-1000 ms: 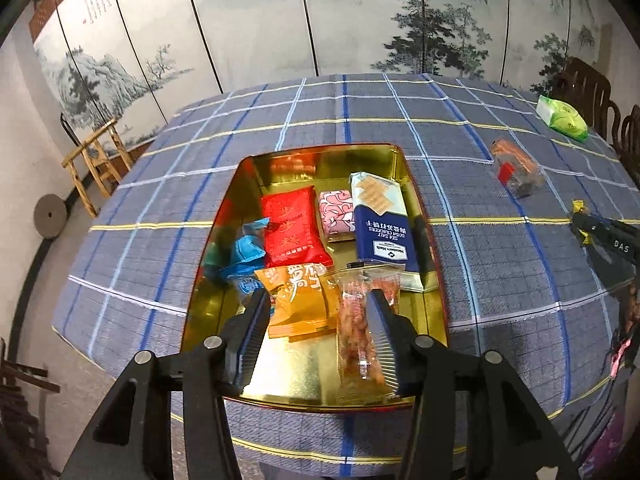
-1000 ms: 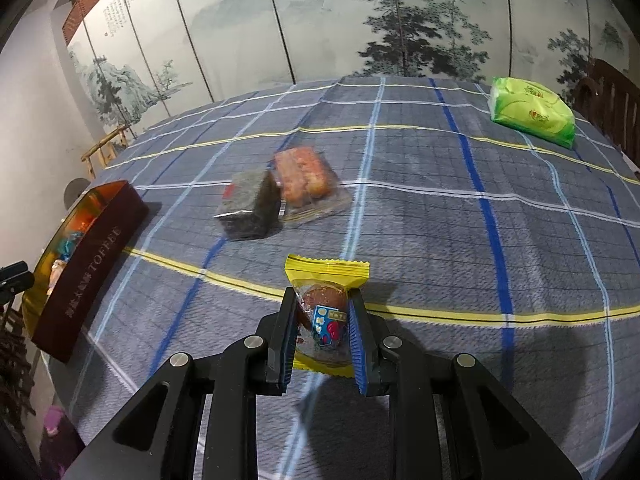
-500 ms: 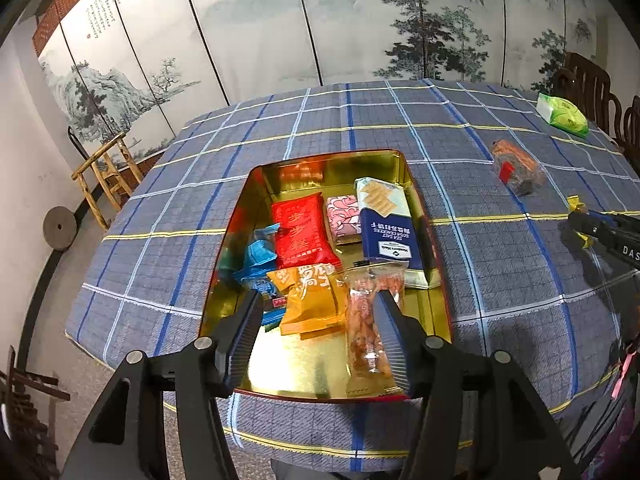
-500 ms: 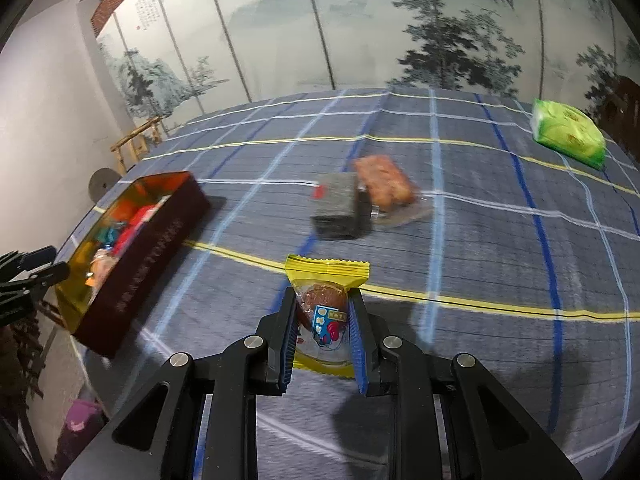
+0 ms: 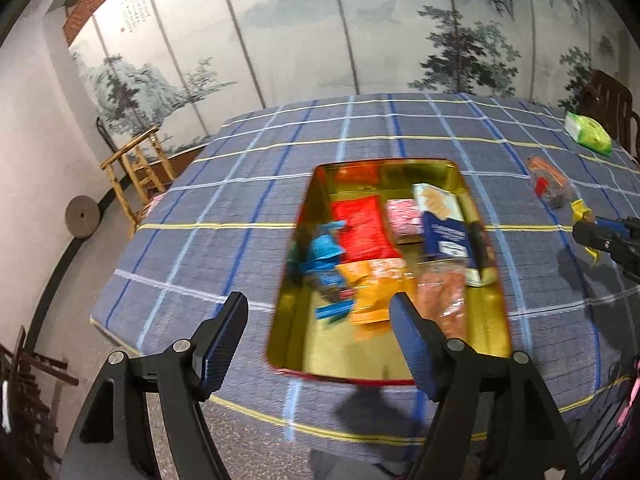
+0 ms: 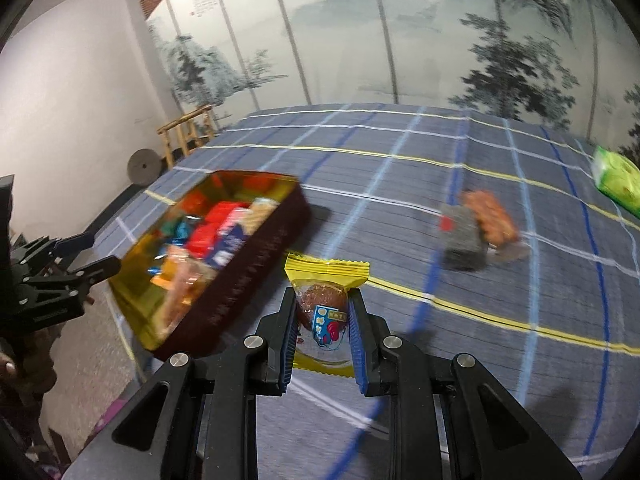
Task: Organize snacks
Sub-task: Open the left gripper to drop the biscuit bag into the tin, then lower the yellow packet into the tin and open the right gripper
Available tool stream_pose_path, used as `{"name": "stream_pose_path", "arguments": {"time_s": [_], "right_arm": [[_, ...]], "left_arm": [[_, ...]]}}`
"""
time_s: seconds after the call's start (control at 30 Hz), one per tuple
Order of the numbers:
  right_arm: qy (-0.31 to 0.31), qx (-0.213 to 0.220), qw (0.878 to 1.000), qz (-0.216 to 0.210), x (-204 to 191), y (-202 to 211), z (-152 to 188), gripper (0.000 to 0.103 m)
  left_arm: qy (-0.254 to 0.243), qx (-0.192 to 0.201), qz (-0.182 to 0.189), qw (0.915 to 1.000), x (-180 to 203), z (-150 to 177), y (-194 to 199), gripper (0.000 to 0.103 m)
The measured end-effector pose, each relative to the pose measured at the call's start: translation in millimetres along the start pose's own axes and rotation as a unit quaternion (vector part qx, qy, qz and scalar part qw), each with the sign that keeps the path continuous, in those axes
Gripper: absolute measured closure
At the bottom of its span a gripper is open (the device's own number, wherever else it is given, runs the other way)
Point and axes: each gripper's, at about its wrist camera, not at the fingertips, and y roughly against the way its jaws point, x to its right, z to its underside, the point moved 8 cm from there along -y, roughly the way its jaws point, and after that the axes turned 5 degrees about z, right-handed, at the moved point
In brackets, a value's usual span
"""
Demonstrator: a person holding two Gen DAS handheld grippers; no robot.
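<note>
Right hand-held gripper (image 6: pixel 322 322) grasps a yellow-wrapped snack (image 6: pixel 325 306) above the counter (image 6: pixel 500 364), just beside the gold tin (image 6: pixel 240 284). Left hand-held gripper (image 5: pixel 320 334) is released, holding nothing, above the tin's near-left edge. Tin holds assorted snacks.

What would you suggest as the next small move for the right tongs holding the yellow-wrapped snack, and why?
Probably carry it left, over the tin, then open. The right tongs are shut on the yellow-wrapped snack, which is beside the tin, not above it. The left tongs are open and empty, near the tin's end.
</note>
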Motion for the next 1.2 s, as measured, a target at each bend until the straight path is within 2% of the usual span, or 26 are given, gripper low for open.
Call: {"name": "stream_pose_path", "arguments": {"time_s": [0.23,0.6,0.9,1.2], "right_arm": [[0.029,-0.01,0.998,-0.049,-62,-12,-12,0.078],[0.086,-0.057,0.989,-0.11,-159,-61,-10,0.078],[0.102,-0.079,0.984,-0.12,-193,-86,-8,0.078],[0.112,-0.097,0.982,-0.119,-209,-100,-1,0.078]], "left_arm": [[0.046,-0.013,-0.017,0.9987,-46,14,2,0.027],[0.07,-0.021,-0.02,0.9971,-76,30,4,0.021],[0.067,-0.015,-0.019,0.9975,-85,33,8,0.019],[0.07,-0.014,-0.016,0.9973,-88,33,7,0.016]]}}
